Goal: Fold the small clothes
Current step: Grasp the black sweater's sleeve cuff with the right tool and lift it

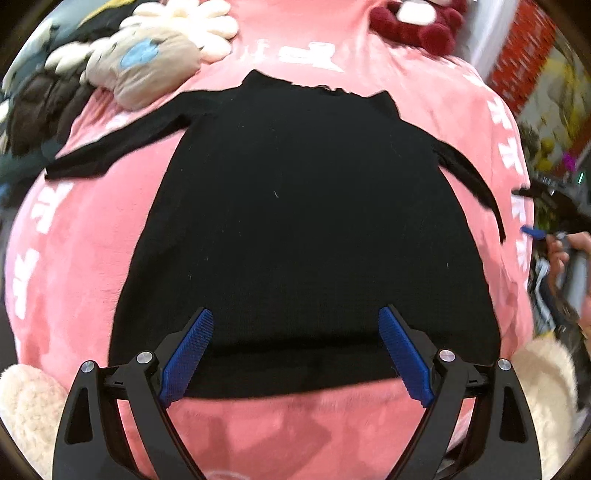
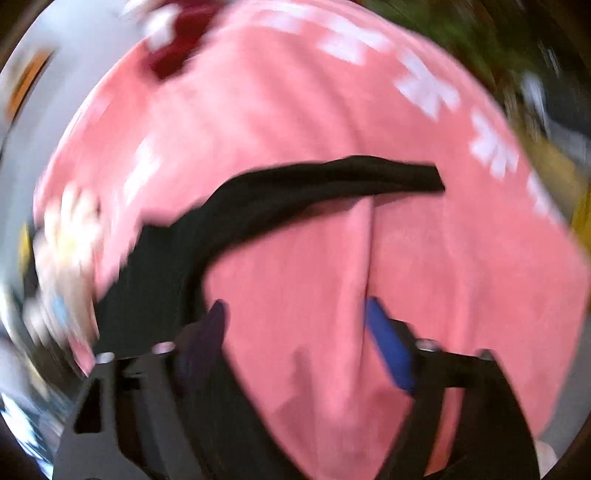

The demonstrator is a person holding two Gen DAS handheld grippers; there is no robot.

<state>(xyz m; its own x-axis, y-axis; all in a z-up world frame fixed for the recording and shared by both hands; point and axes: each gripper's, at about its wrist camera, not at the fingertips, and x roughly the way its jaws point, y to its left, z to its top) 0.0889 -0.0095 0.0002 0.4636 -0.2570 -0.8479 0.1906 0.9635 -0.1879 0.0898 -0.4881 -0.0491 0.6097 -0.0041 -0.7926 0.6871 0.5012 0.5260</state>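
A small black long-sleeved top (image 1: 295,221) lies flat on a pink plush blanket (image 1: 74,266), hem nearest me, both sleeves spread out to the sides. My left gripper (image 1: 295,317) is open and empty, its blue pads above the hem. In the blurred right wrist view my right gripper (image 2: 295,306) is open and empty over the pink blanket (image 2: 443,277), beside the top's right sleeve (image 2: 332,177), which stretches out ahead of it. A blue tip of the right gripper (image 1: 532,232) and the hand holding it show at the right edge of the left wrist view.
A pile of plush toys and dark clothes (image 1: 110,70) sits at the far left. A dark red plush item (image 1: 417,22) lies at the far edge. Cream fleece (image 1: 26,406) lies at the near corners. Clutter stands beyond the blanket's right edge.
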